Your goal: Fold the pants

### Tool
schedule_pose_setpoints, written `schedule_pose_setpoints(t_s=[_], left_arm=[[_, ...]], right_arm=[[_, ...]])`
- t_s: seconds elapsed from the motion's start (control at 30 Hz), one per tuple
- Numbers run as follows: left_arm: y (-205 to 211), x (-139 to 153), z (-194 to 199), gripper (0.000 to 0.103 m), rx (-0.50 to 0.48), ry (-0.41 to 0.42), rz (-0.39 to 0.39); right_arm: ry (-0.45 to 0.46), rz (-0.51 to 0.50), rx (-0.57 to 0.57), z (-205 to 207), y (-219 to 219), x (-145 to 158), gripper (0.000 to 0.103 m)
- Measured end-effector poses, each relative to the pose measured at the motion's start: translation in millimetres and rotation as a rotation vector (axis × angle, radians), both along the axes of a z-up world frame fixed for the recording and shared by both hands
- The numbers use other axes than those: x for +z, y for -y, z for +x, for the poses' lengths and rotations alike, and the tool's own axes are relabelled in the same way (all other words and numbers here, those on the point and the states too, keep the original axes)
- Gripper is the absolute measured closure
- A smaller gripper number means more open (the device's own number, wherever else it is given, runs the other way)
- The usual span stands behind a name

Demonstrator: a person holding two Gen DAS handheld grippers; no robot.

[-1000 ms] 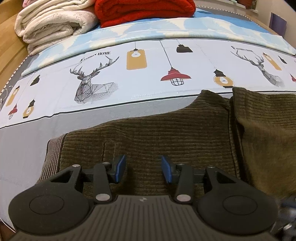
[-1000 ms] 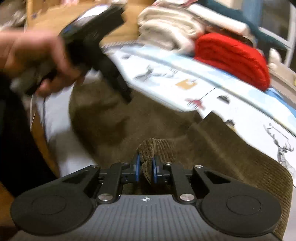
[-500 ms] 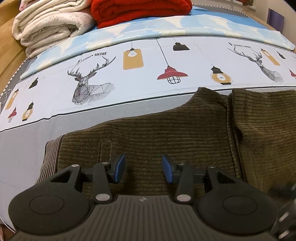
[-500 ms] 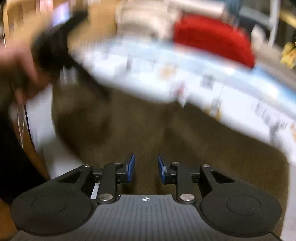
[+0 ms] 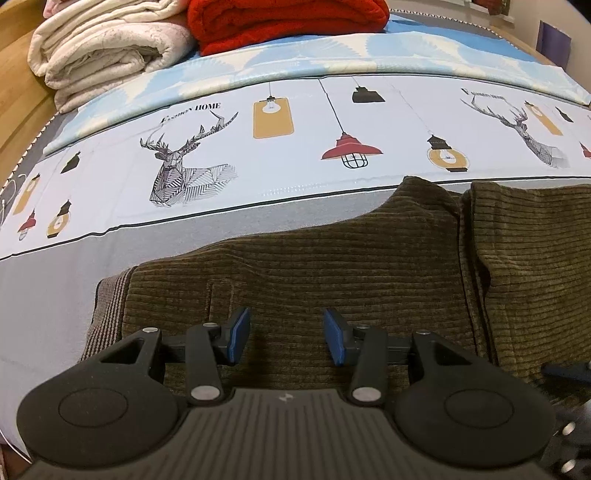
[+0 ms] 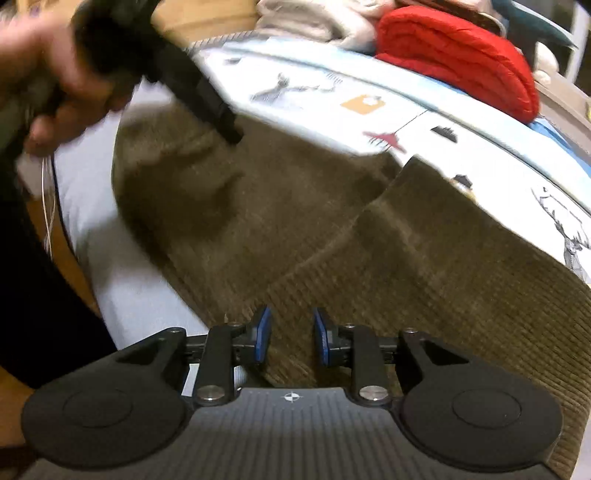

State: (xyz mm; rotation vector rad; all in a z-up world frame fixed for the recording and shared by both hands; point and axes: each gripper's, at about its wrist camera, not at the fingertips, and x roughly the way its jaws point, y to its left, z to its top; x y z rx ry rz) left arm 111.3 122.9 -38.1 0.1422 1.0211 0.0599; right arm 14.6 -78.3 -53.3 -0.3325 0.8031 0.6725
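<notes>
Left gripper (image 5: 283, 341) jaws wide apart, right gripper (image 6: 289, 341) jaws parted, both empty

The bed (image 5: 110, 273) carries a sheet printed with deer and hanging lamps above a plain grey band. Olive corduroy pants (image 5: 332, 266) lie flat on the grey band by the near edge. Toward the far edge sit a folded cream blanket (image 5: 103, 48) and a red blanket (image 5: 280, 22), touching.

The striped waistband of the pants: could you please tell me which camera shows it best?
The left wrist view: the striped waistband lies sharp at the left end of the pants. The right wrist view is motion-blurred, and no stripes can be made out there.
</notes>
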Motion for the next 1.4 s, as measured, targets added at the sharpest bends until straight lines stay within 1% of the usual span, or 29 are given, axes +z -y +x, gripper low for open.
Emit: schedule_pose_setpoints(t_s=[0.07, 0.1, 0.13, 0.17, 0.2, 0.23, 0.3, 0.43, 0.57, 0.6, 0.67, 0.7, 0.73, 0.77, 0.83, 0.9, 1.0, 1.07, 1.1, 1.13, 1.2, 1.27, 1.3, 1.37, 1.4], left_arm=[[-1.9, 0.1, 0.2, 0.054, 0.008, 0.0, -0.002], [-2.8, 0.1, 0.2, 0.054, 0.011, -0.001, -0.002], [-3.5, -0.3, -0.3, 0.054, 0.01, -0.001, -0.003], [-3.6, -0.5, -0.6, 0.054, 0.01, -0.003, -0.002], [-3.7, -0.7, -1.0, 0.054, 0.008, -0.004, -0.001], [-3.5, -0.7, -1.3, 0.054, 0.006, -0.003, 0.001], [-4.0, 0.0, -1.5, 0.054, 0.006, 0.001, -0.001], [-5.6, -0.1, -1.5, 0.054, 0.011, 0.001, -0.003], [-8.1, -0.2, -3.2, 0.054, 0.01, 0.002, -0.001], [-10.0, 0.0, -3.5, 0.054, 0.012, 0.003, -0.001], [-17.1, 0.4, -5.0, 0.054, 0.022, 0.006, -0.004], [-21.7, 0.6, -5.8, 0.054, 0.031, 0.004, -0.007], [-27.1, 1.4, -6.5, 0.054, 0.041, 0.004, -0.012], [-33.2, 2.8, -7.8, 0.054, 0.055, 0.006, -0.023], [-47.0, 7.5, -11.6, 0.054, 0.087, 0.012, -0.058], [-62.3, 12.1, -16.9, 0.054, 0.119, 0.02, -0.096], [-82.0, 15.1, -25.7, 0.054, 0.164, 0.014, -0.143], [-97.3, 16.4, -34.2, 0.054, 0.198, 0.007, -0.198], [-107.3, 16.9, -39.4, 0.05, 0.219, 0.003, -0.243], [-114.8, 17.1, -44.0, 0.044, 0.235, 0.0, -0.28], [-132.3, 16.5, -53.5, 0.037, 0.26, -0.011, -0.365], [-149.0, 14.3, -63.6, 0.035, 0.289, -0.025, -0.445], [-157.7, 13.2, -69.4, 0.034, 0.307, -0.028, -0.481], [-170.6, 12.0, -77.2, 0.03, 0.334, -0.029, -0.528], [-177.2, 10.6, -81.2, 0.029, 0.352, -0.031, -0.55]], right_arm=[[0.015, 0.002, -0.031, 3.1, 0.6, 2.6, 0.074], [0.004, -0.016, -0.03, 4.5, -0.5, -1.5, 0.074], [-0.041, -0.049, -0.011, 5.8, -2.9, -9.6, 0.074], [-0.065, -0.07, 0.003, 5.8, -4.4, -17.1, 0.074], [-0.036, -0.071, 0.006, 1.2, -3.9, -16.1, 0.073], [-0.026, -0.077, 0.004, 1.2, -5.5, -13.9, 0.073], [-0.018, -0.05, -0.01, 2.8, -3.9, -7.1, 0.073], [0.047, -0.024, -0.097, 11.7, 2.2, 2.9, 0.072], [0.065, -0.016, -0.205, 26.6, 7.7, 2.6, 0.07], [0.058, -0.018, -0.221, 30.7, 7.0, 0.5, 0.068], [0.011, -0.06, -0.233, 38.7, 2.6, -10.3, 0.064], [-0.026, -0.101, -0.227, 43.3, -2.3, -20.6, 0.062], [-0.048, -0.141, -0.222, 44.8, -5.7, -30.3, 0.062], [-0.026, -0.145, -0.223, 44.0, -7.8, -31.4, 0.061], [-0.016, -0.148, -0.232, 45.4, -11.9, -27.7, 0.061], [-0.006, -0.113, -0.248, 48.5, -9.5, -23.8, 0.061], [-0.045, -0.131, -0.251, 52.5, -4.6, -29.9, 0.061], [-0.058, -0.128, -0.263, 55.5, -0.7, -22.0, 0.061], [-0.049, -0.118, -0.273, 55.6, 1.8, -14.0, 0.061], [-0.025, -0.087, -0.284, 56.4, 7.8, 1.1, 0.061], [0.018, -0.031, -0.296, 59.4, 16.3, 34.6, 0.06], [0.066, 0.016, -0.299, 62.7, 31.8, 65.4, 0.059], [0.093, 0.023, -0.299, 64.3, 40.2, 77.8, 0.058], [0.151, 0.014, -0.303, 65.9, 57.8, 91.5, 0.053], [0.176, 0.002, -0.314, 68.3, 67.0, 92.4, 0.051]])
